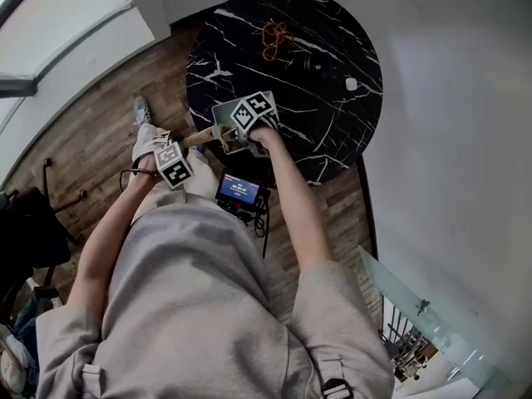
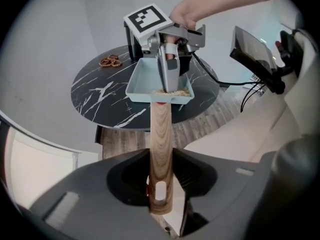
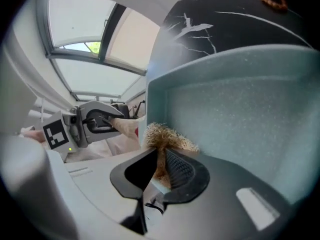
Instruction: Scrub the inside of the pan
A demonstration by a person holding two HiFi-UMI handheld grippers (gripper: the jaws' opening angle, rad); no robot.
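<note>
A light blue square pan (image 2: 145, 81) with a wooden handle (image 2: 161, 149) is held up at the near edge of the round black marble table (image 2: 100, 91). My left gripper (image 2: 161, 194) is shut on the end of that handle. My right gripper (image 3: 162, 166) is shut on a tan fibrous scrub pad (image 3: 167, 136), which rests against the pan's inner floor (image 3: 240, 119) near the handle-side wall. In the left gripper view the right gripper (image 2: 169, 84) reaches down into the pan from above. In the head view the pan (image 1: 223, 123) sits between both hands.
A brown tangled item (image 1: 274, 38) lies at the table's far side, with a small white piece (image 1: 351, 83) and a dark object (image 1: 316, 63) to its right. A small screen with cables (image 1: 239, 189) hangs at the person's waist. Wooden floor (image 1: 91, 131) surrounds the table; a glass panel (image 1: 416, 306) stands at the right.
</note>
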